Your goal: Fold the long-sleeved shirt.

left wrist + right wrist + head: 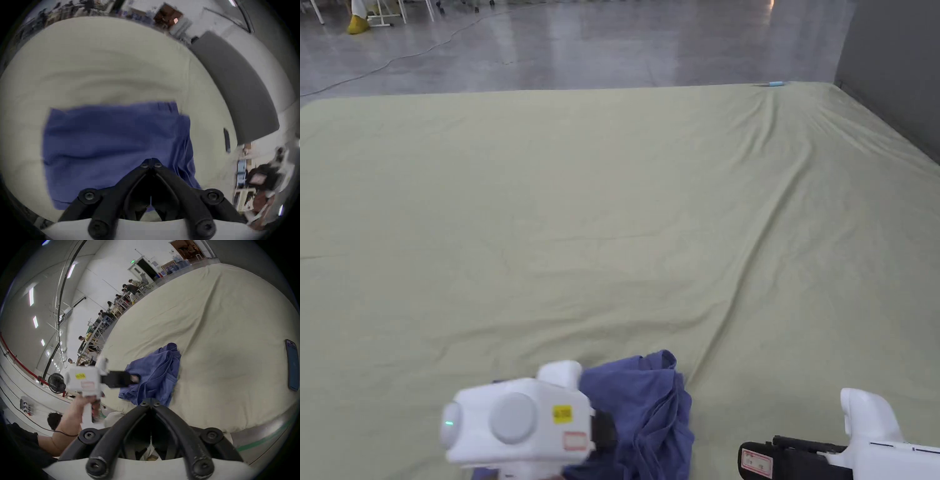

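In the head view, the blue shirt (650, 412) is lying bunched at the near edge of a wide pale green sheet (612, 206) that is covering the work surface. The white body of the left gripper (604, 431) is hanging over the shirt's left part and is hiding its own jaws here. The right gripper (745, 461) is sitting low at the near right, apart from the shirt, with only its black front end and white body showing. Far off, a small blue item (777, 83) is lying at the sheet's far right corner.

In the left gripper view, blurred, the shirt (113, 139) is spreading wide just beyond the left gripper (151, 160), whose jaws are pressing together at the tips; whether cloth is caught between them I cannot tell. A dark phone (226, 140) is lying on the sheet to the right.

In the right gripper view, the right gripper (151, 400) is showing its jaws pressed together with nothing between them, just short of the shirt (155, 374). A hand (87, 402) is holding the left gripper (135, 378), its black front end reaching into the cloth. The phone (293, 365) is lying far right, and people (128, 288) are working at tables in the background.
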Motion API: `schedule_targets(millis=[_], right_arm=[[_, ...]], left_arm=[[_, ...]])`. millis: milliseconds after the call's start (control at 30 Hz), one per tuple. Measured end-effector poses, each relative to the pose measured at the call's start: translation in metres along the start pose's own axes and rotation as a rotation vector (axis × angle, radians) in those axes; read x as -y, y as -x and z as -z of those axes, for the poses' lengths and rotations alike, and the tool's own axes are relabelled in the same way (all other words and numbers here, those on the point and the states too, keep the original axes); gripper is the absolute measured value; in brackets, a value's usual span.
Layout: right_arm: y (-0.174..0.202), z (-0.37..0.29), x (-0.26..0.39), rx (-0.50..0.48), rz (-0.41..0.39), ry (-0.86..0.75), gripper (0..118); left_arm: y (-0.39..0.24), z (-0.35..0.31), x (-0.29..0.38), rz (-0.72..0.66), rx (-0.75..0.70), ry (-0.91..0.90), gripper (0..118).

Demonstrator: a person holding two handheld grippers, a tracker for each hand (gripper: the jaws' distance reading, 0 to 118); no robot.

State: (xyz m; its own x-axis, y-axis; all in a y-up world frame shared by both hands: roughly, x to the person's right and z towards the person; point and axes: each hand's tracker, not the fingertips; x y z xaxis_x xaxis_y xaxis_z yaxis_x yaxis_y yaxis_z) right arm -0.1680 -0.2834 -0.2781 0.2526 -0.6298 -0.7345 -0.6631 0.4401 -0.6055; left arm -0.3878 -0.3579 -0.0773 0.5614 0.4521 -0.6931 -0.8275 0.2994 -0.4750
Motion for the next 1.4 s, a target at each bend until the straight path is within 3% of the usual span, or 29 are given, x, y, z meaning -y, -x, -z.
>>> schedule_targets(millis=[67,200,333,433,600,733,900,1000,1100,1133,1300,1333,1400], right_arm=[[-0.001,-0.006,0.000,0.011,0.007,-0.007,0],[-0.003,-0.019,0.000,0.044,0.006,-0.024,0],[-0.004,-0.026,-0.004,0.086,0.011,-0.039,0],[-0.002,-0.027,-0.011,0.115,0.010,-0.057,0],[0.010,-0.008,-0.032,0.105,0.059,-0.082,0],[0.032,0.052,-0.048,0.140,-0.013,0.044,0],[0.038,0.132,-0.056,0.044,0.018,0.168,0],[0.031,0.172,-0.056,0.169,-0.022,0.229,0],[0.015,0.204,-0.046,0.377,-0.104,0.358,0],[0.007,0.204,-0.045,0.267,-0.070,0.323,0],[-0.004,0.200,-0.054,0.227,-0.053,0.333,0],[-0.009,0.200,-0.055,0.211,-0.047,0.333,0],[-0.020,0.198,-0.057,0.158,0.009,0.332,0]], left_arm=[[-0.011,0.031,0.007,0.024,0.021,0.070,0],[-0.051,0.047,0.007,0.152,-0.097,0.002,0],[-0.066,0.045,-0.007,0.073,0.157,0.032,0],[-0.085,0.024,-0.009,0.098,0.270,0.044,0],[-0.041,-0.043,-0.028,-0.022,0.440,-0.086,0],[0.037,-0.088,-0.036,-0.156,0.322,-0.218,0],[0.125,-0.117,-0.027,-0.278,0.163,-0.236,0],[0.148,-0.125,-0.019,-0.295,0.133,-0.235,0],[0.156,-0.127,-0.015,-0.300,0.114,-0.234,0],[0.158,-0.127,-0.016,-0.303,0.115,-0.232,0],[0.161,-0.117,-0.021,-0.323,0.142,-0.224,0],[0.161,-0.115,-0.021,-0.325,0.150,-0.226,24],[0.162,-0.109,-0.022,-0.317,0.138,-0.234,108]])
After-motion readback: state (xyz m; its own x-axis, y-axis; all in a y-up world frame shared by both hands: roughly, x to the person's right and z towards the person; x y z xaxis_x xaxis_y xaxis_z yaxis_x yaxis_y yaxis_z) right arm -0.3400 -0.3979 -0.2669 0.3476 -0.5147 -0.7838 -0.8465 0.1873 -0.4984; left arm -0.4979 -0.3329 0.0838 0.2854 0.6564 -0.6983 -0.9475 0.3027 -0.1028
